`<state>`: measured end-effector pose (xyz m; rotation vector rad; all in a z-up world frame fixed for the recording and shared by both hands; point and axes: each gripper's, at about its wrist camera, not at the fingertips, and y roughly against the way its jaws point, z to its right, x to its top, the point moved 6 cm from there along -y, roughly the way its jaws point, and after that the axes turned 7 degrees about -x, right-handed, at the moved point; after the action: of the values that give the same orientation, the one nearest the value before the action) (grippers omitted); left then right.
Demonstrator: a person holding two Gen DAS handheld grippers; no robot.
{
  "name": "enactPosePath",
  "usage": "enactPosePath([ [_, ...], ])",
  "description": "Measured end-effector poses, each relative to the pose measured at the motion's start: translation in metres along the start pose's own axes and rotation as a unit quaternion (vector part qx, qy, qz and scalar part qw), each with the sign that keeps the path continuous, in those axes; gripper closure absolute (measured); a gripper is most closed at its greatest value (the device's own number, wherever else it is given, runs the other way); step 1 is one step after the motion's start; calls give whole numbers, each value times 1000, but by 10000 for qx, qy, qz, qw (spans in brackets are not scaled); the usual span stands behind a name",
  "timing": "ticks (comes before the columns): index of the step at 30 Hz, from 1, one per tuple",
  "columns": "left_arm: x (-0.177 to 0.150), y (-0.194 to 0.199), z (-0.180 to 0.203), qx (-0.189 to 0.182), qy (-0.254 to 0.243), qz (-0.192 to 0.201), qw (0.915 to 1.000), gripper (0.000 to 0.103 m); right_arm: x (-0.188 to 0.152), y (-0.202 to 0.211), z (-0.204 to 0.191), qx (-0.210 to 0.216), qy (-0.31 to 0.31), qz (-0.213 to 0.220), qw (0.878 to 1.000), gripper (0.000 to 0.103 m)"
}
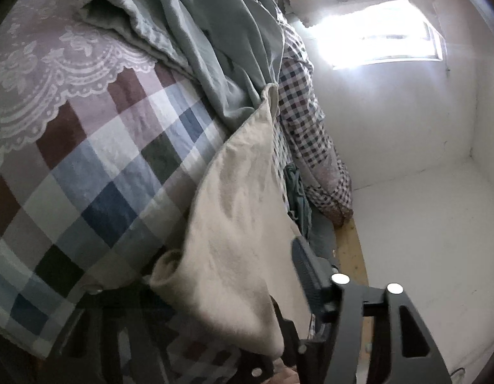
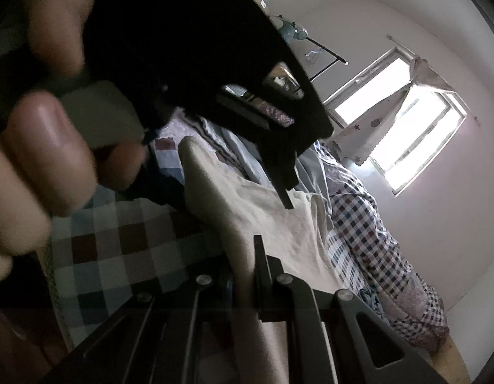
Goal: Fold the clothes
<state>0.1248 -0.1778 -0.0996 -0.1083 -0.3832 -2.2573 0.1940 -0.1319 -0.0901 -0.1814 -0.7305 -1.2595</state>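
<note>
A cream cloth garment (image 1: 237,224) hangs stretched over a bed with a checked cover (image 1: 103,176). My left gripper (image 1: 234,275) is shut on the cream garment near its lower edge; one finger (image 1: 306,265) shows, the other is hidden under the cloth. In the right wrist view the same cream garment (image 2: 262,220) runs between my right gripper's fingers (image 2: 262,275). My right gripper (image 2: 247,272) is shut on its edge. The left gripper (image 2: 234,96), held by a hand (image 2: 45,147), is a dark shape above it, pinching the cloth.
A grey-green blanket (image 1: 215,38) and a small-check quilt (image 1: 307,134) are piled on the bed. A lace cloth (image 1: 55,64) lies at the left. White walls and a bright window (image 2: 403,128) are at the right. A wooden bed edge (image 1: 352,249) shows.
</note>
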Motion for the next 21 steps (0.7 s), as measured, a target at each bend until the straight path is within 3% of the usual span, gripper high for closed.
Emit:
enactPosePath([
  [5, 6, -5, -5, 157, 52, -76, 9998, 88, 0, 1, -2, -1, 4, 10, 10000, 94],
  [9, 7, 5, 1, 119, -37, -81, 9999, 93, -2, 3, -3, -23, 37, 20, 10000, 92],
  [10, 7, 7, 2, 110, -46, -79, 9999, 93, -4, 5, -2, -100, 63, 35, 9999, 84],
  [11, 8, 6, 5, 89, -43, -78, 9999, 94, -6, 7, 0, -219, 101, 57, 9997, 65],
  [13, 10, 2, 10, 46, -38, -77, 10000, 94, -13, 10, 3, -470, 184, 53, 9987, 41],
  [14, 10, 2, 13, 31, -59, -76, 9999, 94, -19, 11, 5, -597, 229, 11, 9980, 37],
  [21, 13, 10, 28, -111, -18, -32, 9999, 95, -72, -4, 31, -1313, 462, -745, 9875, 36],
])
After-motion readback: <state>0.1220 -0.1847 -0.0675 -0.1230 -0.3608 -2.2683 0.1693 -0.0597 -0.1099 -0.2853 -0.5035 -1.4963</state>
